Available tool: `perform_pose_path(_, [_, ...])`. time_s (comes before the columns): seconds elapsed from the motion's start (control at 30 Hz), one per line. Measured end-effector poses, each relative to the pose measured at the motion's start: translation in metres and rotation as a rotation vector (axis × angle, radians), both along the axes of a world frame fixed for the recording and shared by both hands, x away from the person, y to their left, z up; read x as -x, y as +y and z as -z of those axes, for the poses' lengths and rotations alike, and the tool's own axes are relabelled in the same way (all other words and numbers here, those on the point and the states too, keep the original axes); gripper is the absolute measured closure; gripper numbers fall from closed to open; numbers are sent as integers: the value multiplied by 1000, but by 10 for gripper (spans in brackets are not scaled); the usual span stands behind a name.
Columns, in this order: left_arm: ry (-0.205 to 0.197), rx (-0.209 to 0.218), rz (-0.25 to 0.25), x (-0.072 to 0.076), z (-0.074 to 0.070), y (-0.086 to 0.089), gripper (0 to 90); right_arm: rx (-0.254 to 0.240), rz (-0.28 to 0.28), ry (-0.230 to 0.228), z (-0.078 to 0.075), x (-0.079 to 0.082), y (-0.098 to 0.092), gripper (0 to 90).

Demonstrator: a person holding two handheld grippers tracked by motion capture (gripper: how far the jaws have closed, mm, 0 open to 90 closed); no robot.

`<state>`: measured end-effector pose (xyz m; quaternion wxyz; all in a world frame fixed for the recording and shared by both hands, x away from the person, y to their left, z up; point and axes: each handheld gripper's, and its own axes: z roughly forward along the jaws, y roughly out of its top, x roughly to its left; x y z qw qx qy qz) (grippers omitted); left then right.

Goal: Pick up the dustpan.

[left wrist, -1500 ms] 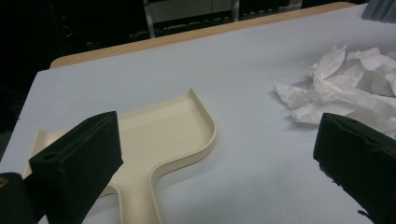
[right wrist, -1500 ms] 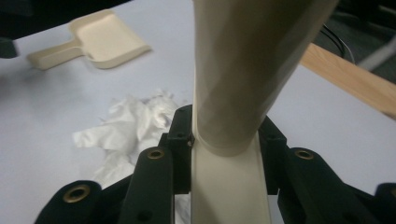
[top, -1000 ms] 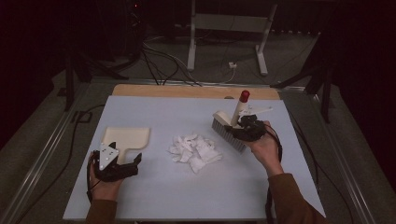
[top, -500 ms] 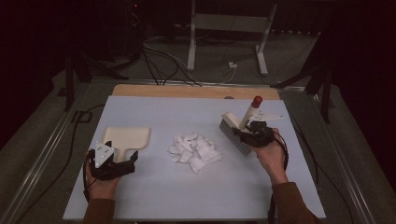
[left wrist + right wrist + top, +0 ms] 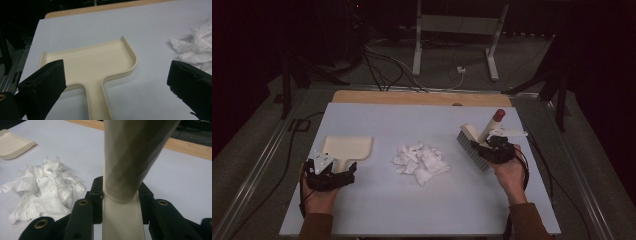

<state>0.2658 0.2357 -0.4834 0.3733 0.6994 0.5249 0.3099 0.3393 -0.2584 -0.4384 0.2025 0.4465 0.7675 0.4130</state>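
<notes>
Brush (image 5: 476, 140) sits clamped in the right tool (image 5: 494, 148); left tool (image 5: 332, 175) gapes behind the dustpan (image 5: 348, 148).

Pale table (image 5: 377, 210) with dustpan (image 5: 348, 148), crumpled paper (image 5: 421, 161)

**Matt plastic, crumpled paper**

The dustpan (image 5: 90, 62) looks like smooth cream plastic with a soft, matt sheen. The brush (image 5: 479, 140) has a handle of the same cream plastic, a glossier red tip and pale bristles. The paper (image 5: 421, 162) is thin, white, torn and crumpled. The table (image 5: 412, 125) top is smooth and matt, with a wood-like far edge.
</notes>
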Motion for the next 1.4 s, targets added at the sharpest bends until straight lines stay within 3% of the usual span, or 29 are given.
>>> perform_pose_path(0.57, [161,-58,-90,-12,22,3,64,-14,10,7,4,3,-7,668])
perform_pose_path(0.77, [213,-64,-109,-19,28,4,199,-21,18,6,4,3,-11,668])
perform_pose_path(1.03, [278,-89,-86,-27,36,4,485,-31,23,8,4,4,-14,668])
perform_pose_path(1.4, [312,-53,-101,-29,35,3,638,-32,21,5,3,5,-13,668])
